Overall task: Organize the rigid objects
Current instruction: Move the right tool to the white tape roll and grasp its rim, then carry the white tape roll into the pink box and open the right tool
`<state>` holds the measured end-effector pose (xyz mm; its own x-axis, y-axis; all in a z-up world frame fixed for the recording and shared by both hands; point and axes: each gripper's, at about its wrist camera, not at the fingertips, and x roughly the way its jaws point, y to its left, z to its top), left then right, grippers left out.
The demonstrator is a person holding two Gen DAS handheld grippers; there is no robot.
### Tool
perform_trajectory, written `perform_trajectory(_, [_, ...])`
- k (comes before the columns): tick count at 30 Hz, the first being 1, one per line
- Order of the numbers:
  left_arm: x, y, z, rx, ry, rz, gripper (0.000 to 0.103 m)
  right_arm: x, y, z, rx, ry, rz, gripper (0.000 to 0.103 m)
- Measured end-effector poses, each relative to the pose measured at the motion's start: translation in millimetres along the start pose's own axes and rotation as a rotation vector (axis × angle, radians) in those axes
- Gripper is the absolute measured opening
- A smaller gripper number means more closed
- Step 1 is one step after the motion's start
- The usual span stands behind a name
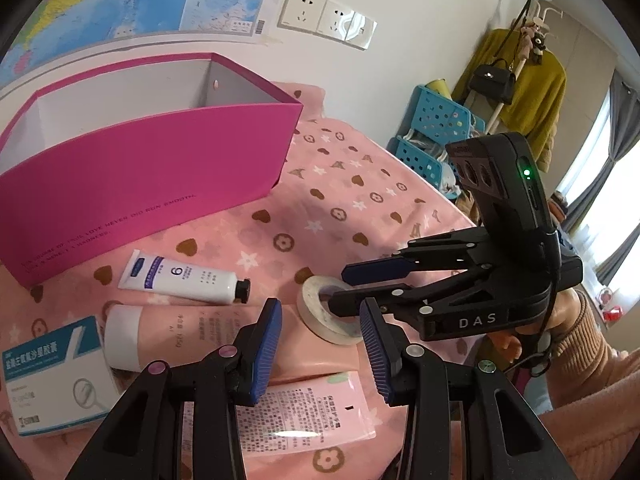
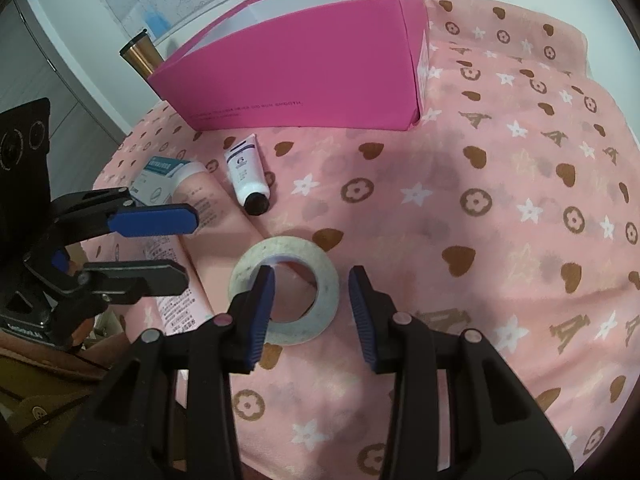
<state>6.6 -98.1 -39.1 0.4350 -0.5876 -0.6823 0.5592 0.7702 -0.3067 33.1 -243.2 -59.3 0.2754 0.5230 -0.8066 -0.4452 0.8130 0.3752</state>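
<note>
A roll of white tape (image 2: 286, 248) lies flat on the pink patterned cloth (image 2: 500, 184). My right gripper (image 2: 311, 312) hovers just over it, open; one finger reaches into the roll's hole, the other stands outside the ring, and neither pad presses. The left wrist view shows the tape (image 1: 316, 326) under the right gripper (image 1: 339, 290). My left gripper (image 1: 320, 350) is open above a big pink tube (image 1: 188, 332) with a white cap. A white tube (image 1: 180, 280) with a black cap, a blue-white medicine box (image 1: 52, 376) and a pink sachet (image 1: 316, 412) lie nearby. Behind them stands an open magenta box (image 1: 160, 168).
A steel cup (image 2: 140, 54) stands left of the magenta box (image 2: 304, 72). Blue baskets (image 1: 436, 120) and a rack with a yellow coat (image 1: 532, 88) stand past the table's far edge. A person's sleeve (image 1: 592, 380) holds the right gripper.
</note>
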Motion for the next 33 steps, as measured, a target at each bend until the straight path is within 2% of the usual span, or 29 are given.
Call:
perform_trajectory(7, [3,-3,-2,0.005,0.013,-0.003,0.041,2,-1,-1,0.004,-0.003,0.020,0.039])
perform_trajectory(15, [8,-3,-1,-0.005,0.029,-0.014,0.041,2,-6,-2,0.010,-0.010,-0.002,0.017])
perform_trajectory(26, [15,-2,-1,-0.017,0.052,-0.027,0.041,-6,-6,-4,0.022,-0.051,0.012,0.016])
perform_trajectory(33, [11,-3,3,-0.019,0.030,-0.029,0.038,-17,1,3,0.013,-0.091,-0.008,0.016])
